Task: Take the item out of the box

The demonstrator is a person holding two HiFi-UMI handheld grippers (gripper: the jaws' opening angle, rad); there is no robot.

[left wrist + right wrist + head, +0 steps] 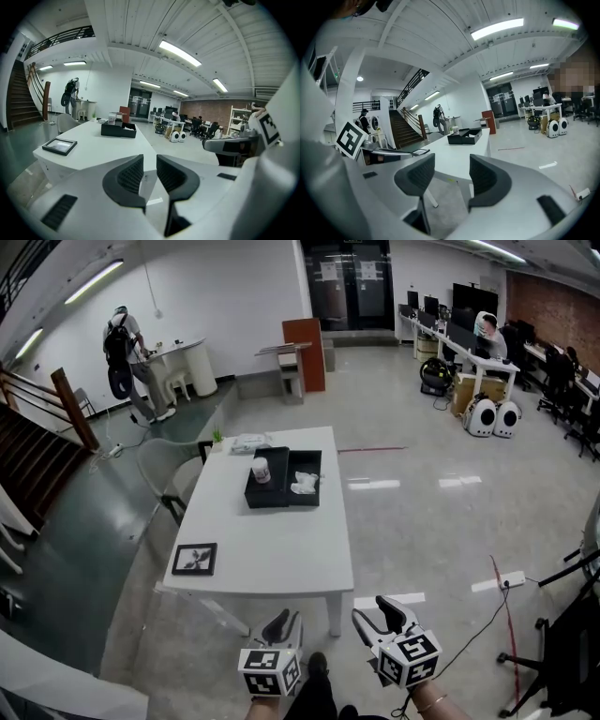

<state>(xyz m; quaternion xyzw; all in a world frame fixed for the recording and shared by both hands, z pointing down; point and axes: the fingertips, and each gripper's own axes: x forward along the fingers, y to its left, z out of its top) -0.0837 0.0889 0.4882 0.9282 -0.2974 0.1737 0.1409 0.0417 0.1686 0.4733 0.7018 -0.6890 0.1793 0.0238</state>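
Observation:
A black box [281, 479] lies open on the far half of the white table [272, 540]. A white cup-like item [261, 471] stands in its left half, and crumpled white paper [305, 484] lies in the right half. Both grippers hang low in front of the table's near edge, well short of the box. My left gripper [284, 620] has a narrow gap between its jaws and holds nothing. The right gripper [380, 610] stands open wider, also with nothing in it. The box [118, 129] shows far off in the left gripper view, and the box [465, 136] likewise in the right gripper view.
A black picture frame [194, 559] lies at the table's near left corner. A grey chair [169, 474] stands at the table's left side. A staircase [37, 456] rises at the far left. A person [127, 352] stands at the back, and desks fill the far right.

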